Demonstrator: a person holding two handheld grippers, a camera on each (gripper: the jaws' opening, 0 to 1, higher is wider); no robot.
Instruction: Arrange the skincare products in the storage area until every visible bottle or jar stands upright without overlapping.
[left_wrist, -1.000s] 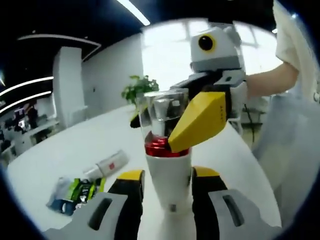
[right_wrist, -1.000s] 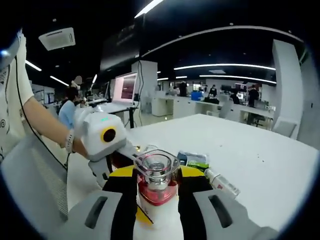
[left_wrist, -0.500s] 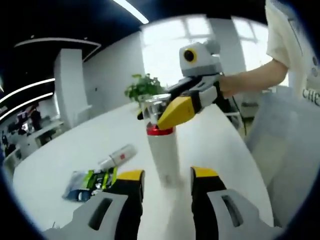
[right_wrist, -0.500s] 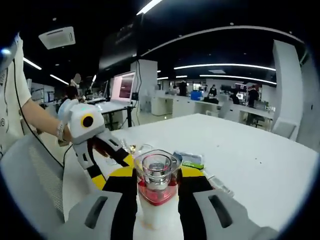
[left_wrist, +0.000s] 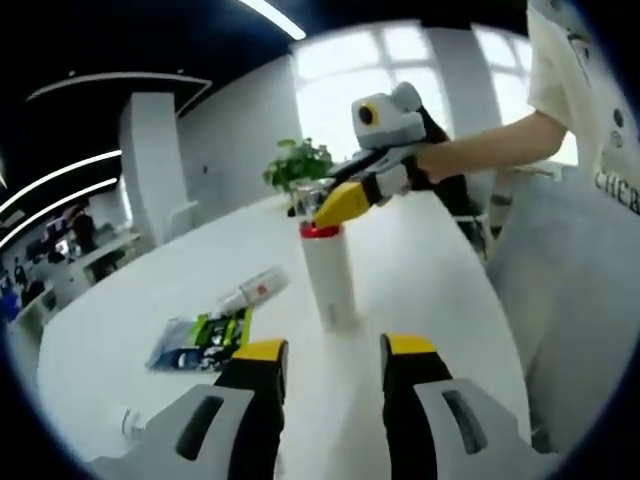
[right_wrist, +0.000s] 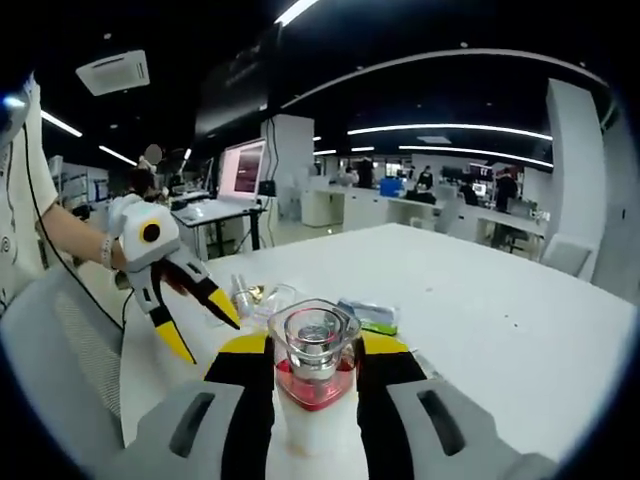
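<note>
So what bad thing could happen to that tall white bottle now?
The tall white bottle with the red collar and clear cap stands upright, held only at its top by the right gripper. It might tip when released. The open left gripper could also knock it.

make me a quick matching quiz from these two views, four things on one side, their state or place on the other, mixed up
Things:
1. white bottle
2. small tube
3. green packet
4. left hand-held gripper

States:
A. lying flat on the table, nearest the left camera
B. open, holding nothing
C. upright, its clear cap clamped by the right hand-held gripper
D. lying on its side, between the packet and the bottle

Pairs: 1-C, 2-D, 3-A, 4-B
</note>
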